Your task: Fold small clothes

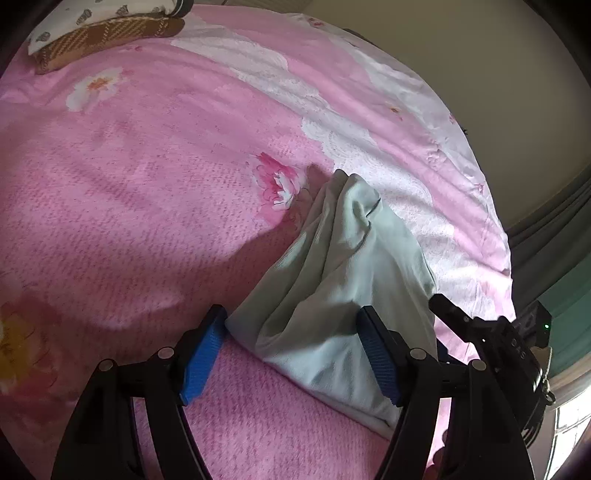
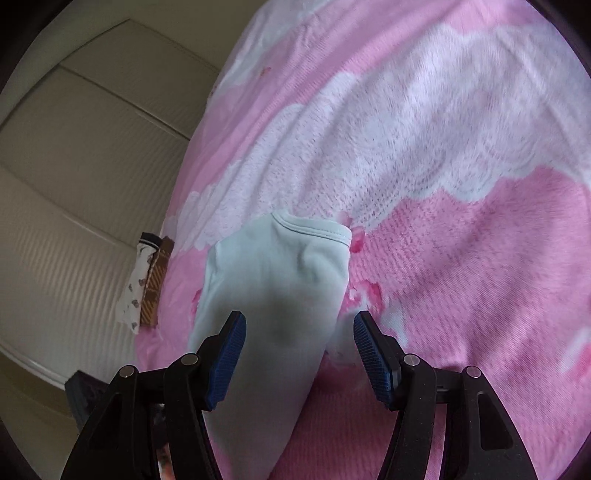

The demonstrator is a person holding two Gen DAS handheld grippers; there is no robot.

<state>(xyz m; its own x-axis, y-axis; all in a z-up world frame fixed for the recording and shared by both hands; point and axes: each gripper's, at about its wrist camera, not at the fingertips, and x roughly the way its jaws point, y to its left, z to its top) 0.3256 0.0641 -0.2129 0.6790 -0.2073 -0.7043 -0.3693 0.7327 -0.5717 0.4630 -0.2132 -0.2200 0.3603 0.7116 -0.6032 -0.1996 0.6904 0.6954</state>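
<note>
Pink bedspread under pale-green garment

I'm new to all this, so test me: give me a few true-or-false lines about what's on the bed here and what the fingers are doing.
1. The pale green garment lies on a pink flowered bedspread. True.
2. The left gripper is clamped shut on nothing. False: its fingers stand apart, with the garment between them.
3. A small stack of folded clothes sits at the bed's far edge. True.
4. The garment is bright red. False: pale green.
5. The right gripper stands open. True.
</note>
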